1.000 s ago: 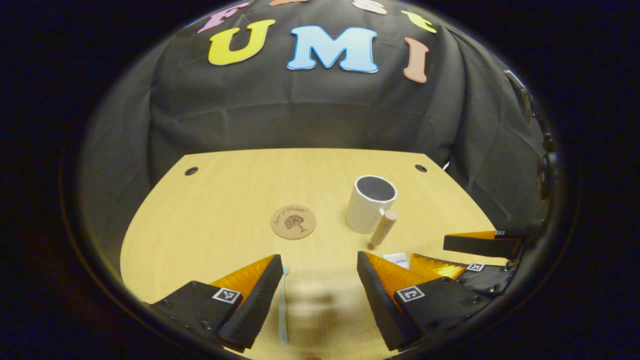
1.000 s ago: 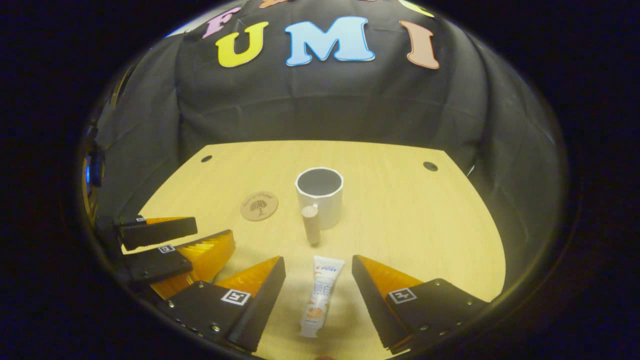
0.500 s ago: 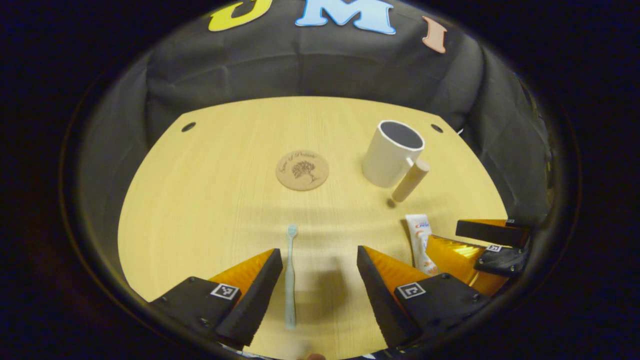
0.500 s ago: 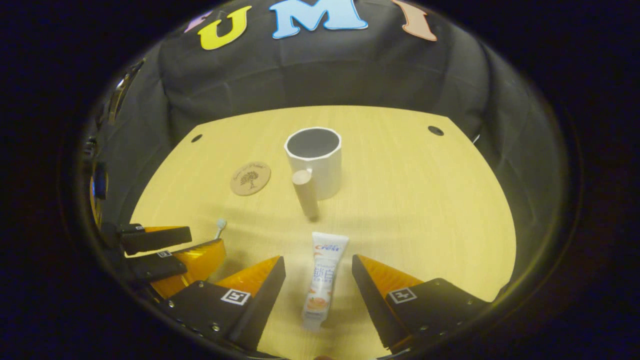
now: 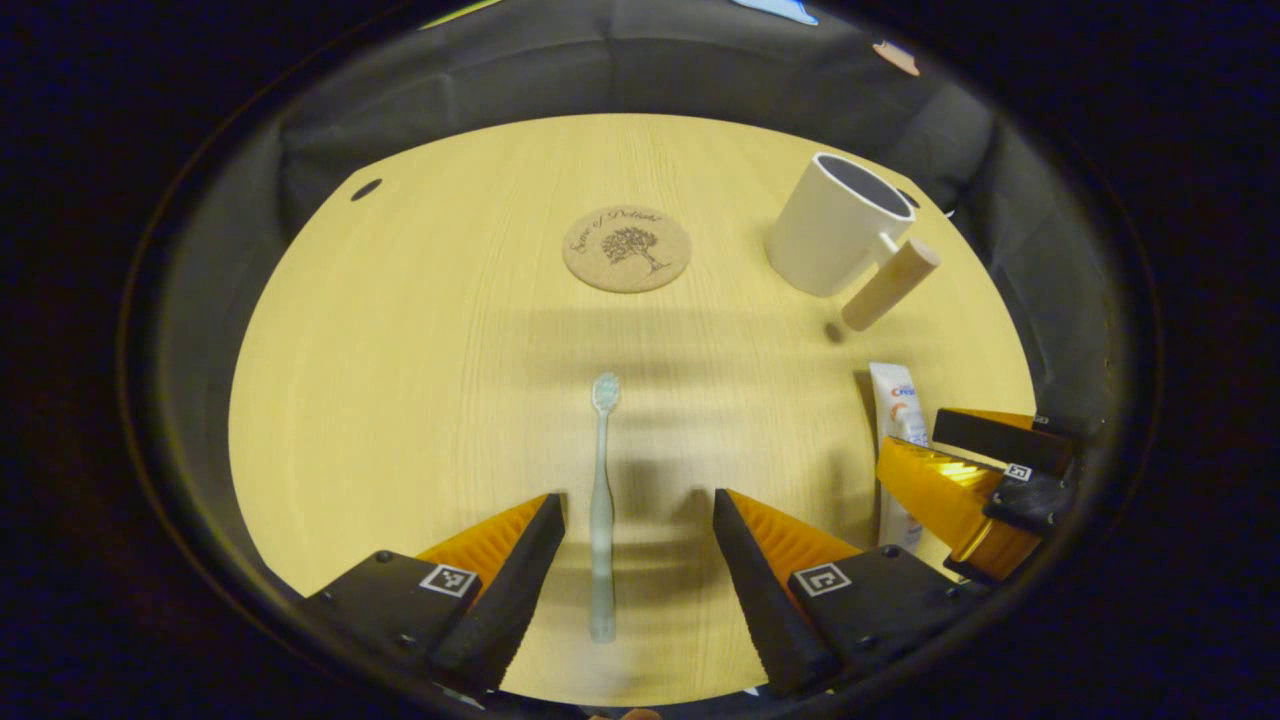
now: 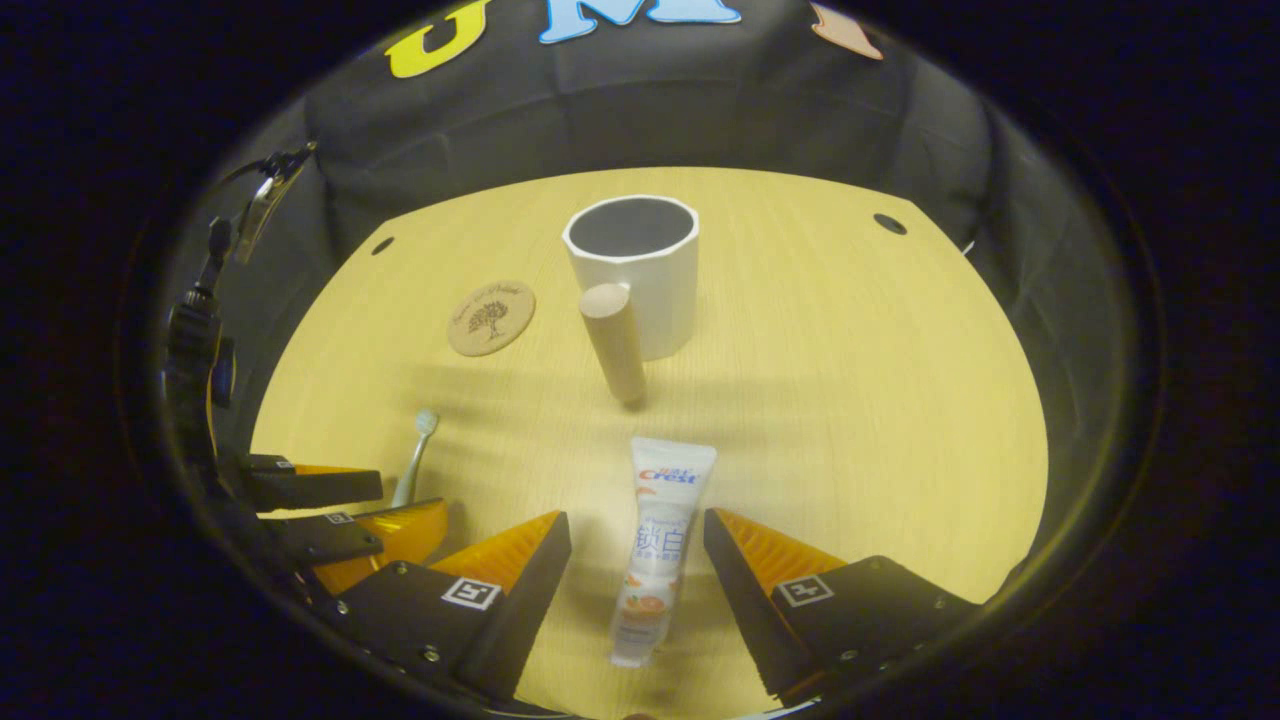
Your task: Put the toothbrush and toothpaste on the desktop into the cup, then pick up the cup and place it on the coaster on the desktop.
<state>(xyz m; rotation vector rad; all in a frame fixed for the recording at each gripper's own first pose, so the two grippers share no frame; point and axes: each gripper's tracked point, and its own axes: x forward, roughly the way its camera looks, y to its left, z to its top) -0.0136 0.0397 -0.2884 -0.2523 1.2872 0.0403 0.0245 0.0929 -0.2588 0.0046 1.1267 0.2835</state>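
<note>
On the pale wooden desktop (image 5: 400,380), both pickups are being lined up

Left gripper (image 5: 635,560) spread around the slim light-blue toothbrush (image 5: 602,500), right gripper (image 6: 637,575) spread around the white toothpaste tube (image 6: 655,545); next each should close, then go to the white cup (image 6: 635,270)

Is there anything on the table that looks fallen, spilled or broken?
Nothing stands out. The cup stands upright and looks empty, the coaster lies flat beside it, and the toothbrush and toothpaste lie flat on the table, each between an open hand-held gripper's fingers.
</note>
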